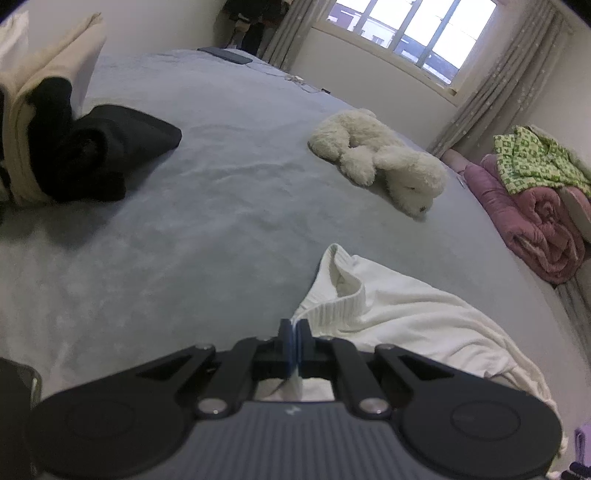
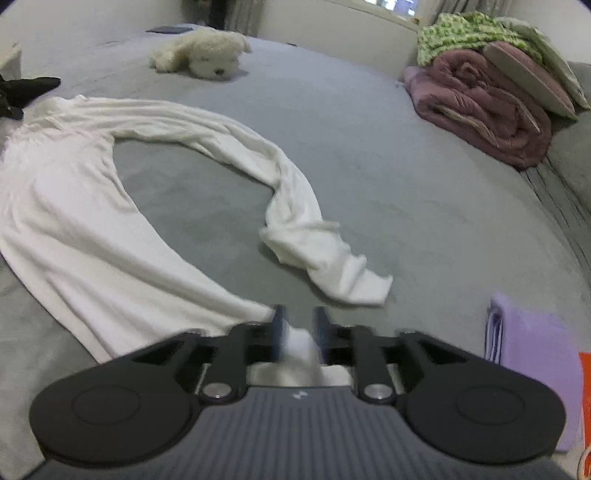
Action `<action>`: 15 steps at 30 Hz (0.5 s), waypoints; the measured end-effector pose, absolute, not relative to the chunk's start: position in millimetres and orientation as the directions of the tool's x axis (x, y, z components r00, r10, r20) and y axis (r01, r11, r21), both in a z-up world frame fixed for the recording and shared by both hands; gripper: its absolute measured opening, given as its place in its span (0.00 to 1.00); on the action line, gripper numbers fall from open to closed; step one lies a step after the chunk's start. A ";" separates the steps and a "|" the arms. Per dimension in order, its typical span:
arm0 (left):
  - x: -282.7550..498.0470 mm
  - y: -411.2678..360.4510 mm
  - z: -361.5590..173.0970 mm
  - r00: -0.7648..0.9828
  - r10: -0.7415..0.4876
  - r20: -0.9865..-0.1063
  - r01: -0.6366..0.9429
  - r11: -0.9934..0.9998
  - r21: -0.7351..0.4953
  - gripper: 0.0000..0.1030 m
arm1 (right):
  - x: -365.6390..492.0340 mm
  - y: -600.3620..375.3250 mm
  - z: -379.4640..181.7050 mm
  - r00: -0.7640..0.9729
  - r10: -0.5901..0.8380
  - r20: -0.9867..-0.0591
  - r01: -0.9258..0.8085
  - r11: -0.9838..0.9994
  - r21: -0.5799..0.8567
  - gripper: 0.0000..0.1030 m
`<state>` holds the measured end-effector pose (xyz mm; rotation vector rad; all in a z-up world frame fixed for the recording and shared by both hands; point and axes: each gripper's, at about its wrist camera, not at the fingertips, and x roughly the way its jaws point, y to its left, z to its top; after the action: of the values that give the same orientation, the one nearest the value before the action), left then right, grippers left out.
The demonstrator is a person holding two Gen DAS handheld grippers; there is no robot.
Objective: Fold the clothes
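A white long-sleeved top lies spread on the grey bed, with one sleeve curving out to the right. Its ribbed neck shows in the left wrist view. My left gripper is shut on the top's edge beside that neck, and white cloth runs between its closed fingers. My right gripper is at the top's lower edge. Its jaws stand slightly apart, pinching a bunch of white cloth, and its fingers look blurred.
A white plush dog lies mid-bed. Black and cream clothes are piled at the left. A pink quilt with a green patterned garment sits at the right edge. Folded lilac cloth lies near my right gripper.
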<state>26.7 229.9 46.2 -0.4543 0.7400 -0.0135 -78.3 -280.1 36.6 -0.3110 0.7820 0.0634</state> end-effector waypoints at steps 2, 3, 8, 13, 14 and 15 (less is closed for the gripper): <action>29.4 228.7 43.0 0.727 -0.216 -0.652 -0.131 0.888 -0.440 0.03 | -73.4 -275.8 35.6 0.701 -0.039 -0.712 -0.206 0.945 -0.254 0.51; 31.3 226.9 40.9 0.719 -0.235 -0.654 -0.120 0.885 -0.449 0.04 | -70.2 -272.9 34.0 0.688 -0.026 -0.725 -0.228 0.941 -0.250 0.51; 40.6 210.3 31.0 0.680 -0.231 -0.696 -0.082 0.919 -0.385 0.14 | -59.3 -254.6 18.4 0.602 0.011 -0.798 -0.325 0.917 -0.233 0.09; 41.7 206.7 33.6 0.693 -0.180 -0.698 -0.082 0.942 -0.325 0.02 | -67.3 -229.7 17.8 0.663 -0.077 -0.745 -0.338 0.856 -0.390 0.04; 41.8 208.2 33.6 0.694 -0.180 -0.698 -0.086 0.941 -0.328 0.02 | -68.4 -230.2 22.0 0.695 -0.095 -0.713 -0.303 0.860 -0.410 0.04; 41.9 209.6 33.6 0.694 -0.180 -0.697 -0.090 0.939 -0.332 0.02 | -69.4 -231.2 26.8 0.726 -0.112 -0.679 -0.264 0.866 -0.425 0.04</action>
<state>41.9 209.6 33.6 -0.3576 0.8065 -0.0510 -69.4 -231.2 26.8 -0.5301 0.7632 0.0877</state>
